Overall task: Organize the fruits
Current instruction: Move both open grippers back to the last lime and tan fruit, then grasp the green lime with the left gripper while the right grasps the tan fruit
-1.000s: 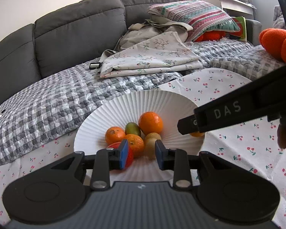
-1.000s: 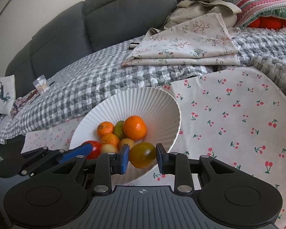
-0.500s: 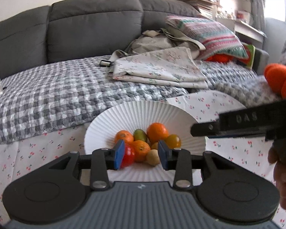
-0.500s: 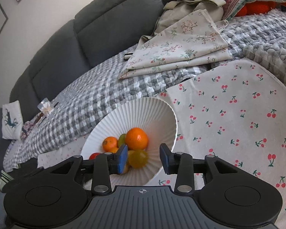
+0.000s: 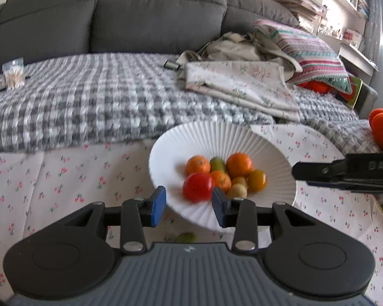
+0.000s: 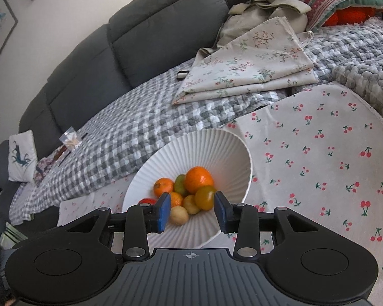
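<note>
Yellow-green tomato (image 6: 205,197) now released into ribbed white bowl (image 6: 217,148), right gripper (image 6: 192,213) fingers spread, left gripper (image 5: 188,206) fingers spread, empty.

The right claw (image 6: 192,213) hangs with its jaws apart and empty over the near rim of the white ribbed bowl (image 6: 218,145). Inside lie oranges (image 6: 198,180), a greenish-yellow tomato (image 6: 204,197) and a pale fruit (image 6: 178,215). The bowl rests on a cherry-print cloth (image 6: 319,158).

Glossy fruits (image 6: 198,180) in a ribbed, matt, perhaps ceramic bowl (image 6: 217,148) on cloth (image 6: 319,153).
</note>
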Demonstrator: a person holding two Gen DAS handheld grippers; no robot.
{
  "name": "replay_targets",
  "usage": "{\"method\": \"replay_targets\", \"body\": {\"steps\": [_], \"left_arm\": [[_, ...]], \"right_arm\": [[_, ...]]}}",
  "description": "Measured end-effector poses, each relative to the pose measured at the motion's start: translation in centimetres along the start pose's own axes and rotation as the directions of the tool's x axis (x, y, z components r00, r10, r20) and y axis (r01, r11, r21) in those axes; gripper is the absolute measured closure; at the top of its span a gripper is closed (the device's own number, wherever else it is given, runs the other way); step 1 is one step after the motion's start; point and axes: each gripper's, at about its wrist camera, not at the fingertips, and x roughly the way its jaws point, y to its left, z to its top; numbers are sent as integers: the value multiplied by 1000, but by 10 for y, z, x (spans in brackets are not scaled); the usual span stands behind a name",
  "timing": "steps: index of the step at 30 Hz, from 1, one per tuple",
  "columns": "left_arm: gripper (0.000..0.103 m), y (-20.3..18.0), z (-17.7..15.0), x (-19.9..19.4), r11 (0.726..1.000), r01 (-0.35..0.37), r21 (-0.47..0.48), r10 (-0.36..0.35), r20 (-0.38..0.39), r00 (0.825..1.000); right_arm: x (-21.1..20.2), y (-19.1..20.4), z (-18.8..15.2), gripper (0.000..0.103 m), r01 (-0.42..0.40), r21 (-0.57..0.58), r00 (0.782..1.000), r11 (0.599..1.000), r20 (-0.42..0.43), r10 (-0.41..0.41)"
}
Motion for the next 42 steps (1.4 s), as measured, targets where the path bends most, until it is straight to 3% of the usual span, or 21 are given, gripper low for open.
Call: {"method": "replay_targets", "body": {"steps": [6, 12, 14, 19, 24, 34, 38, 42], "left_arm": [[53, 6, -6, -2, 1000, -8, -23, 7, -56, 998], [37, 11, -10, -9, 999, -13, -45, 8, -95, 995], [34, 16, -12, -11, 998, -9, -69, 2, -111, 994], [30, 29, -14, -12, 993, -6, -120, -10, -134, 991], [29, 28, -19, -5, 992, 9, -129, -30, -161, 986], [30, 12, -30, 15, 999, -5, -45, -3, -177, 984], [33, 6, -32, 29, 1000, -20, -9, 18, -184, 983], [44, 4, -34, 39, 1000, -27, 12, 29, -181, 983]], "right_arm": [[-10, 10, -7, 61, -6, -36, 1000, 999, -10, 5], [-26, 20, -16, 38, 3, -101, 1000, 995, -10, -4], [-30, 24, -19, 26, 0, -125, 1000, 992, -11, -2], [-35, 35, -26, 16, -7, -180, 1000, 984, -26, 2], [-39, 42, -39, 16, -6, -225, 998, 974, -64, -9], [-39, 54, -65, 16, -16, -315, 990, 949, -138, -29], [-32, 53, -69, 16, -2, -329, 986, 944, -156, -52], [-28, 50, -71, 16, 11, -331, 983, 944, -167, -70]]}}
